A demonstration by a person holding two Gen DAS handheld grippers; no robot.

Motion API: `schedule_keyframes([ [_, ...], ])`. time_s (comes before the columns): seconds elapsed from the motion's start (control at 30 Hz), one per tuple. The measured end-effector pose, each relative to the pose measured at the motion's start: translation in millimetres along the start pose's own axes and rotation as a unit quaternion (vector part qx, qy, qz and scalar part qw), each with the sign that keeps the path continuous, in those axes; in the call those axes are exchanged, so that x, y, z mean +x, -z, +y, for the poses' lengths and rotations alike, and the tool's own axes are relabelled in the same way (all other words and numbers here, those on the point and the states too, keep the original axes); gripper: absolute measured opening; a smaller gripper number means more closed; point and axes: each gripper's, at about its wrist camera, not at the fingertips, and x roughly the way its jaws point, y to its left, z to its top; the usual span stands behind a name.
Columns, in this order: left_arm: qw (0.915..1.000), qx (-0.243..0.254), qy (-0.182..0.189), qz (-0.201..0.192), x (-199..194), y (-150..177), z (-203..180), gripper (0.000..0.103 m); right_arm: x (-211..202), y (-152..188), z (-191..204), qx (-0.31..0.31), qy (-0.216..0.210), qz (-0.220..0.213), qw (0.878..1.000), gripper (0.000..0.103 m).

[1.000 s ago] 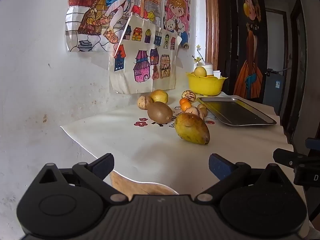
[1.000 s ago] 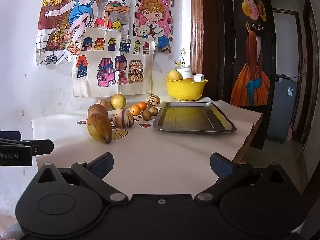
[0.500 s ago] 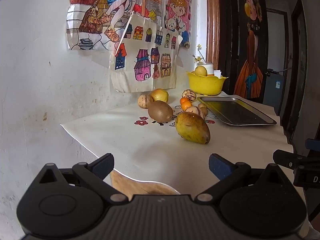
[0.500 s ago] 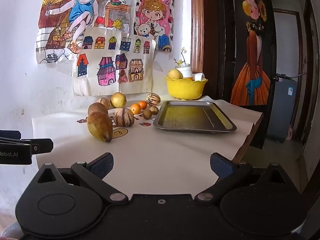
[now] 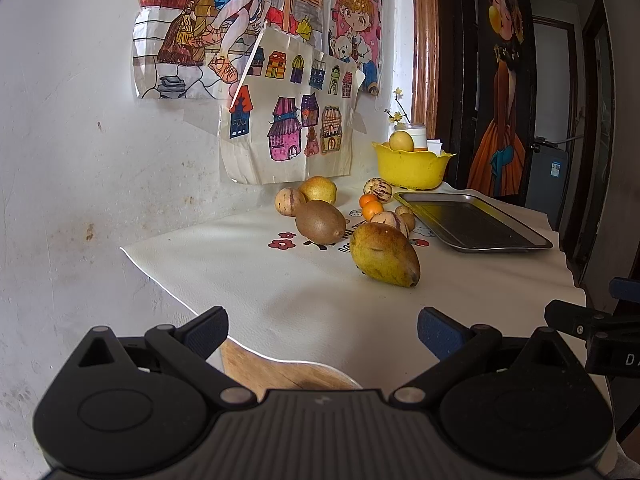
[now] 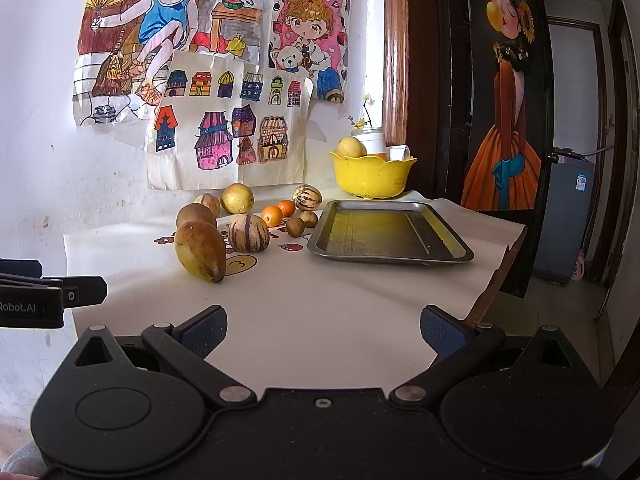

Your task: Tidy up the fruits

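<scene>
At the near left edge of the white-covered table (image 5: 248,280) the left gripper (image 5: 322,330) hovers with its fingers spread and nothing between them. Right of it the fruits lie in a loose cluster: a mango (image 6: 200,251) nearest, a kiwi (image 5: 320,222) and a striped melon (image 6: 248,233) just behind, two oranges (image 6: 279,212) farther back. Farther right sits the bare metal tray (image 6: 390,234) with a yellow bowl (image 6: 372,176) behind it, and the right gripper (image 6: 322,330) hangs over the near table, fingers spread and empty.
</scene>
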Motion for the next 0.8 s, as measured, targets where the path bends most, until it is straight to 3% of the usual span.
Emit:
schedule_keyframes([
  [0.8, 1.0, -0.006, 0.001, 0.005, 0.3, 8.5, -1.3, 0.103, 0.5, 1.0, -0.5, 0.003, -0.01, 0.007, 1.0, 0.103],
])
